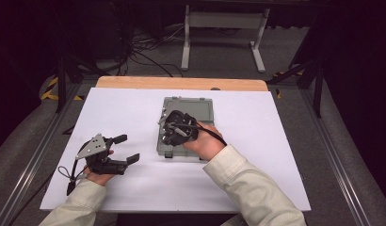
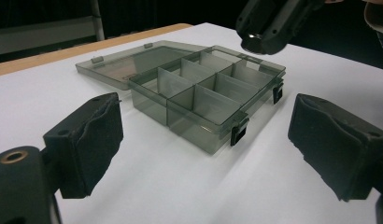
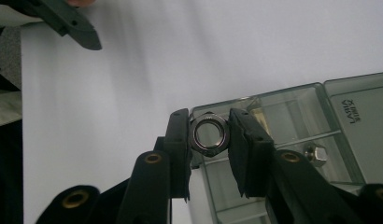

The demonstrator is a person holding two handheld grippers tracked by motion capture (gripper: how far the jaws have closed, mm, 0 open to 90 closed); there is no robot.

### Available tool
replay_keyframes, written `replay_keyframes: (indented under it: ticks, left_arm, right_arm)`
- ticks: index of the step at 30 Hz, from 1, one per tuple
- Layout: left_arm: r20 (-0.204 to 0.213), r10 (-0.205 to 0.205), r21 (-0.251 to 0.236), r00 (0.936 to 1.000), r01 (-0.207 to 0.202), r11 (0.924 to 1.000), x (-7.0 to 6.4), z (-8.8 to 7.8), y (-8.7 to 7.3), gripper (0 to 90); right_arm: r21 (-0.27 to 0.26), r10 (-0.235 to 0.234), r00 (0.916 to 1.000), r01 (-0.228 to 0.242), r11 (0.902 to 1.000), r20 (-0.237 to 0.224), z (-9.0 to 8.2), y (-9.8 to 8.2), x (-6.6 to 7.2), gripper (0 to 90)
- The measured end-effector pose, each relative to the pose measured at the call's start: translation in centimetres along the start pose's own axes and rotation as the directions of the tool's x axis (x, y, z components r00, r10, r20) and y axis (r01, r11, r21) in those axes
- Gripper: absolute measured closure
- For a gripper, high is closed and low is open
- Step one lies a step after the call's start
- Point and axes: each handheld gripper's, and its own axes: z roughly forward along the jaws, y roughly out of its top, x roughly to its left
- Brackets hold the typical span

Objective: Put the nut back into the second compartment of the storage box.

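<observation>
High view, left to right: the left gripper lies low over the white table sheet, held by a hand whose pale sleeve enters from the bottom left corner; its grey three-cornered plate faces up and its two black jaws point to the right, spread wide with nothing between them. To its right, the right gripper hovers over the left part of a smoky grey compartment box, the forearm reaching in diagonally from the bottom right with the wrist bent so that the gripper points downward and away from the person.

Left gripper view: the open box sits on the sheet ahead of the wide-set jaws, apart from them, its lid folded back flat and its dividers forming several compartments.

Right gripper view: the jaws stand narrow, their pads clamped on either side of a metal hex nut, its hole facing the camera, above a corner of the box. A second nut lies in a compartment to the right.
</observation>
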Motion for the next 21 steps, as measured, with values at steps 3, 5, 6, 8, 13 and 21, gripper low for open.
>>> replay_keyframes:
  ticks: [3,5,6,8,13,21]
  left_arm:
    - [0.0,-0.001,-0.001,1.0,0.001,1.0,0.0,0.0,0.0,10.9]
    - [0.0,-0.002,-0.002,1.0,0.002,1.0,0.0,0.0,0.0,10.9]
    - [0.0,-0.002,-0.002,1.0,0.002,1.0,0.0,0.0,0.0,10.9]
    - [-0.001,0.0,-0.001,1.0,0.0,1.0,0.0,0.0,0.0,10.9]
    - [0.0,0.0,-0.001,1.0,0.0,1.0,0.0,0.0,0.0,10.9]
    - [0.003,-0.003,0.004,1.0,0.003,1.0,0.0,0.0,0.0,10.9]
  right_arm:
    - [0.0,0.019,0.9998,-0.019,0.9998,0.006,0.0,0.1,-0.6,69.9]
    - [0.001,0.024,0.9997,-0.024,0.9997,0.008,0.0,0.1,-0.9,69.9]
    - [-0.001,0.034,0.9994,-0.034,0.9994,0.011,0.0,0.1,-1.1,69.9]
    - [-0.005,0.037,0.9992,-0.037,0.9993,0.015,0.1,0.1,-1.6,69.9]
    - [-0.004,0.063,0.9974,-0.063,0.998,0.036,0.2,-0.1,-2.6,69.9]
    - [-0.014,0.114,0.9906,-0.113,0.9935,0.075,0.7,-0.7,-4.7,69.8]
